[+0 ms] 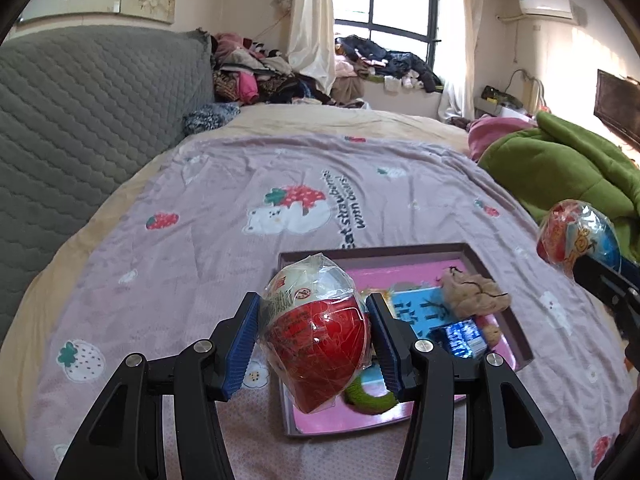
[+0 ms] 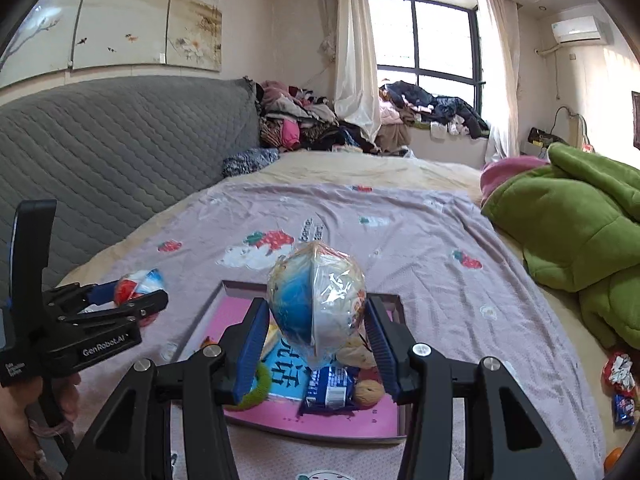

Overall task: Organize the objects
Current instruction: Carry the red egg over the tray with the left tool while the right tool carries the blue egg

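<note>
The left gripper (image 1: 314, 344) clamps a red-and-white wrapped egg (image 1: 314, 340), hiding the tray's (image 1: 400, 251) near corner at lower centre. The right gripper (image 2: 316, 344) grips a blue-and-white wrapped egg (image 2: 316, 308), covering tray contents.

Shallow purple-rimmed pink tray (image 2: 394, 312): far half bare, near half crowded w/ small items. Open lilac strawberry-print blanket (image 1: 224, 184) beyond; crumpled green quilt (image 2: 576, 232) blocks right side.
</note>
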`<state>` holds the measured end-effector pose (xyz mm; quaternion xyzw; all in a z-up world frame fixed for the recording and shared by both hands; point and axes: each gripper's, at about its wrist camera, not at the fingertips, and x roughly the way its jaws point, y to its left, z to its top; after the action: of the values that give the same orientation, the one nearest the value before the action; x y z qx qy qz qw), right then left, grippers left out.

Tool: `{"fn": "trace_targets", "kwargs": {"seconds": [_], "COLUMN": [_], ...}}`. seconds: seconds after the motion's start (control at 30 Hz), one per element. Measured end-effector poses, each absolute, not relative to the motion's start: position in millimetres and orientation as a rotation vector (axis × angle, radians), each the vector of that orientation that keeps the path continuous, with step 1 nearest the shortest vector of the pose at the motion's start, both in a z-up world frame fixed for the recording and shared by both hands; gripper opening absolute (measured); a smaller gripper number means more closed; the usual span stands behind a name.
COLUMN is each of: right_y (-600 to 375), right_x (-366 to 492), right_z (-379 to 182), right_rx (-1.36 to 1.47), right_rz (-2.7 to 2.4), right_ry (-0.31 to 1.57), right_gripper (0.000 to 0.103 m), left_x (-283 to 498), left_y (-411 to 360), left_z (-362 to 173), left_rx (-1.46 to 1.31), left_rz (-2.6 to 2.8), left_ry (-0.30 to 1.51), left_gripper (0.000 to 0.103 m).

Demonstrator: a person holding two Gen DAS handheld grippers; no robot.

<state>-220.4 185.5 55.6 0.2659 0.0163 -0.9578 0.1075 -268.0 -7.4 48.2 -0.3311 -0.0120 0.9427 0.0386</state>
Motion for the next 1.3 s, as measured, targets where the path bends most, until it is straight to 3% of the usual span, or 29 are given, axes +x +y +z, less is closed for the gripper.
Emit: {"fn": "trace_targets", "kwargs": {"seconds": [0.77, 1.3], "right_y": [151, 135], "right_x": [-246, -256], "right_z": [-35, -70], "right_rx": [0.985, 1.066], "right_rz": [-2.702, -2.686], "right_ry": [0.163, 0.225], "right_gripper": [0.05, 0.05], "left_x": [-284, -283], "left_y": [14, 19], "left_z": [-34, -51], "left_rx": [-1.169, -1.177], "left_rz": [2.842, 2.872], "left_ry": [0.094, 0.186], "left_gripper": [0.055, 0.055]}}
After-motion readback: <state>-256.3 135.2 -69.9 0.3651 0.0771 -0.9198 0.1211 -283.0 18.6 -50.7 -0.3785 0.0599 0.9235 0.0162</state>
